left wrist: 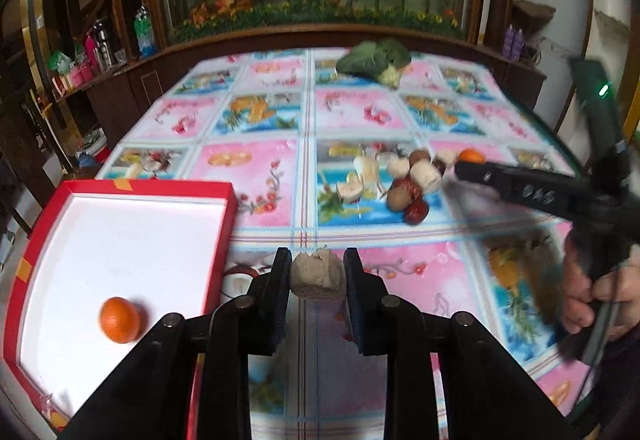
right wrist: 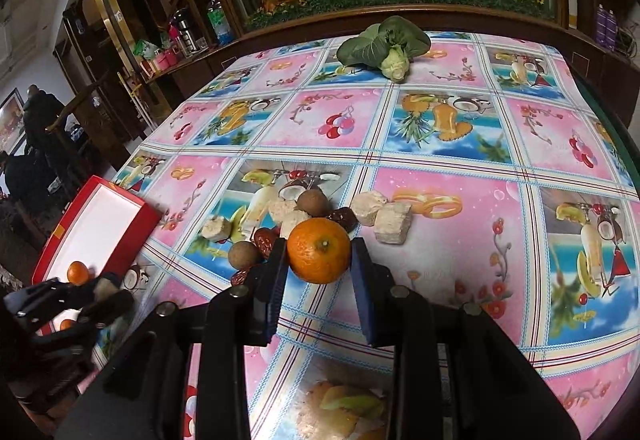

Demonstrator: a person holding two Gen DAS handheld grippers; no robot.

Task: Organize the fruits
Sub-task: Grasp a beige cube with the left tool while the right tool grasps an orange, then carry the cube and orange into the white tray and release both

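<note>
My left gripper point(left wrist: 317, 268) is shut on a beige block of food point(left wrist: 316, 277), held above the tablecloth just right of the red box point(left wrist: 222, 240). One orange point(left wrist: 119, 319) lies in the box's white inside. My right gripper point(right wrist: 320, 252) has its jaws around an orange point(right wrist: 319, 249) at the near edge of the pile; in the left wrist view it point(left wrist: 466, 168) reaches in from the right to that orange point(left wrist: 471, 155). The pile point(right wrist: 304, 218) holds beige blocks, brown round fruits and dark red dates.
A leafy green vegetable point(right wrist: 384, 44) lies at the far side of the table. The red box point(right wrist: 100, 216) sits at the table's left edge. A wooden cabinet with a glass flower display stands behind the table. Shelves with bottles are at the far left.
</note>
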